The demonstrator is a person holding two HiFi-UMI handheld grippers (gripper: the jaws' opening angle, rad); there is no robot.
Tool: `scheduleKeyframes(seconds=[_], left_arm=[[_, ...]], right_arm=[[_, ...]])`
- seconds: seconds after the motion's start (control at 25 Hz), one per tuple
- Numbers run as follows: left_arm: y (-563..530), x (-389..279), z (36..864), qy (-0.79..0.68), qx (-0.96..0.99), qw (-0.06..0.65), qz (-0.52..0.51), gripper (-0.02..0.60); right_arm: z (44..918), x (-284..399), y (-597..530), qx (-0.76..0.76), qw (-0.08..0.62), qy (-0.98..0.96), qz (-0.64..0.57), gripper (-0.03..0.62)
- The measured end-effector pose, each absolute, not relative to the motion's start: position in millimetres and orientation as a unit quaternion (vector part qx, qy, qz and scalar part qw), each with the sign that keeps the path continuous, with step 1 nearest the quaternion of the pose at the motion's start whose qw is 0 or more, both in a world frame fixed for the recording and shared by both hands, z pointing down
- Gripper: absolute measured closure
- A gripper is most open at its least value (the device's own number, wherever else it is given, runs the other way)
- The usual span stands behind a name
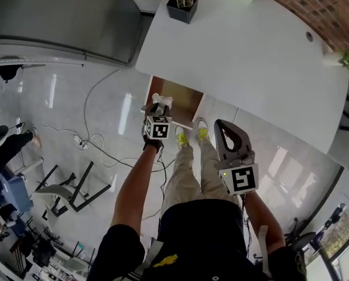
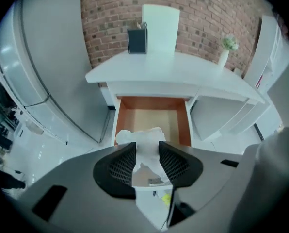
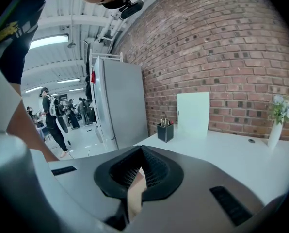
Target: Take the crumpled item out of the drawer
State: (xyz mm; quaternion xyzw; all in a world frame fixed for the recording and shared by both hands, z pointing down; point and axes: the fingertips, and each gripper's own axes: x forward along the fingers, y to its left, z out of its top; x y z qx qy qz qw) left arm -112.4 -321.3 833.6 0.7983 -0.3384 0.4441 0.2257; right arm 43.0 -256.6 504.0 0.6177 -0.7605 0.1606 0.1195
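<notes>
A crumpled white paper sits between the pads of my left gripper, which is shut on it. In the head view the same paper pokes out past the left gripper, held above the front edge of the open drawer. The drawer has orange-brown walls and a pale bottom with nothing lying on it, and it hangs under the white desk. My right gripper hovers to the right over the floor. Its jaws meet at the tips with nothing between them.
A black pen holder and a white upright board stand at the desk's back; a vase with flowers is at its right end. A grey fridge flanks the desk. Cables and a black frame lie on the floor.
</notes>
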Motion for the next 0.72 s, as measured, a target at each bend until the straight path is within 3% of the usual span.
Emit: scheduleKeyframes(seconds=[0.16,0.44,0.72], left_arm=[[-331,-98,755,-0.361,0.834,0.206,0.363,0.423],[-366,-74,587,-0.391,0.877,0.110,0.256,0.425],[-394,-81,471,-0.428,0.887,0.060,0.164,0.425]], right_arm=[[475,46,-258,0.621,0.116,-0.762,0.142,0.568],[428,54,-256,0.625,0.121,-0.762,0.118,0.568],[416,73,-263,0.635,0.132,-0.753,0.113,0.568]])
